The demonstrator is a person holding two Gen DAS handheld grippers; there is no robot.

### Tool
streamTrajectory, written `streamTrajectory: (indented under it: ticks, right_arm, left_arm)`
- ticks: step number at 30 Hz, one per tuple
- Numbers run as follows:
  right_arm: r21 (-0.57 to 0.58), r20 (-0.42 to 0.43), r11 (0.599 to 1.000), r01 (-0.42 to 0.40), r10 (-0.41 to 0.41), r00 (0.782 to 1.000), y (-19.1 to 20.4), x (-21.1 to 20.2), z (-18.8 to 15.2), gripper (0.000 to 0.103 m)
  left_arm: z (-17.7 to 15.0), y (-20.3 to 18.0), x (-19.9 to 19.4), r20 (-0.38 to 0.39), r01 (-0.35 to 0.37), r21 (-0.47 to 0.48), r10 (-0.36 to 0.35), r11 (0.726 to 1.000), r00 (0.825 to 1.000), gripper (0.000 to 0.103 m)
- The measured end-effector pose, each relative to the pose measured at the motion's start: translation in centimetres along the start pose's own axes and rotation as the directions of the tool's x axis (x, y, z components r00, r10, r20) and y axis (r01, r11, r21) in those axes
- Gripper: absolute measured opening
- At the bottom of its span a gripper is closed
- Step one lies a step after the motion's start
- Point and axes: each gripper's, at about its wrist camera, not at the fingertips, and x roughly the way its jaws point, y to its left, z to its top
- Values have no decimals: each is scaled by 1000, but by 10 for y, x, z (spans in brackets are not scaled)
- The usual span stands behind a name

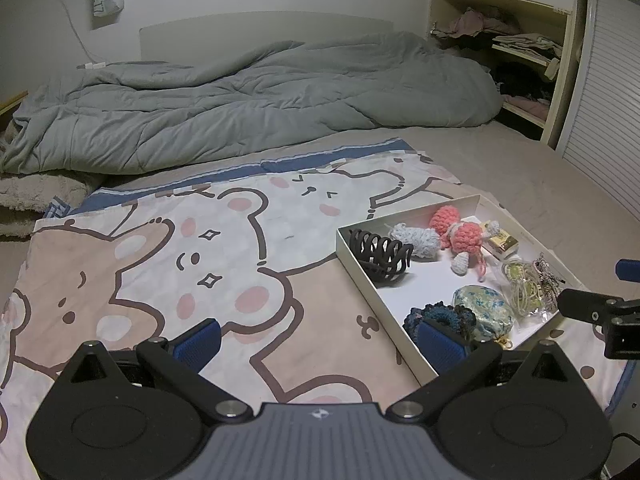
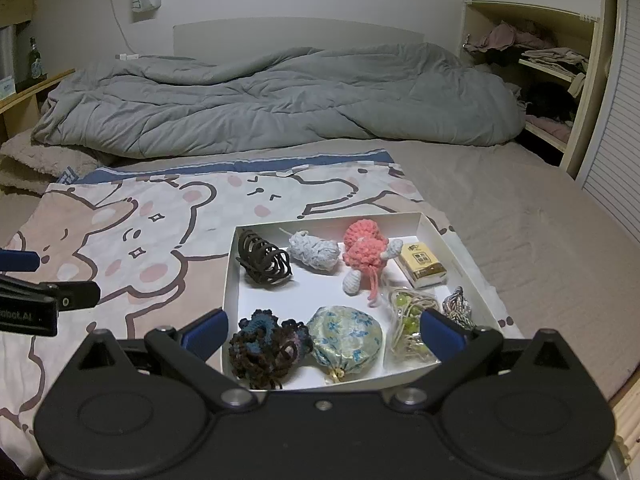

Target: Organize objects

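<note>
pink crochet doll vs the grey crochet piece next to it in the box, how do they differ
The pink crochet doll is coral pink with pale limbs and a dangling pink string; the grey crochet piece is one plain grey-blue lump. The doll looks larger and lies nearer the yellow packet; the grey piece lies nearer the dark hair clip. Both are yarn, lying in the white box.

Scrunchie (image 1: 440, 316) partly behind hand-held gripper finger (image 1: 440, 346)

Left wrist view: low over bear-print sheet (image 1: 160, 264), faced along fingers toward grey duvet (image 1: 248, 100); white box (image 1: 360, 268) seen right of fingers, near.
Right wrist view: same heading, box (image 2: 230, 280) framed between fingers, close.
Shared: box, sheet, duvet, shelf (image 1: 560, 60); each gripper glimpsed at other view's edge.
</note>
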Motion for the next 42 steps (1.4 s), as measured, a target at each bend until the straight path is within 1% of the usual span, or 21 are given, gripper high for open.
streamTrajectory:
  ticks: [42]
  right_arm:
    - [-3,0,1000,-1,1,1000,1,1,0,103]
  left_arm:
    - [0,-2,0,-3,4,-1,-4,1000,1000,103]
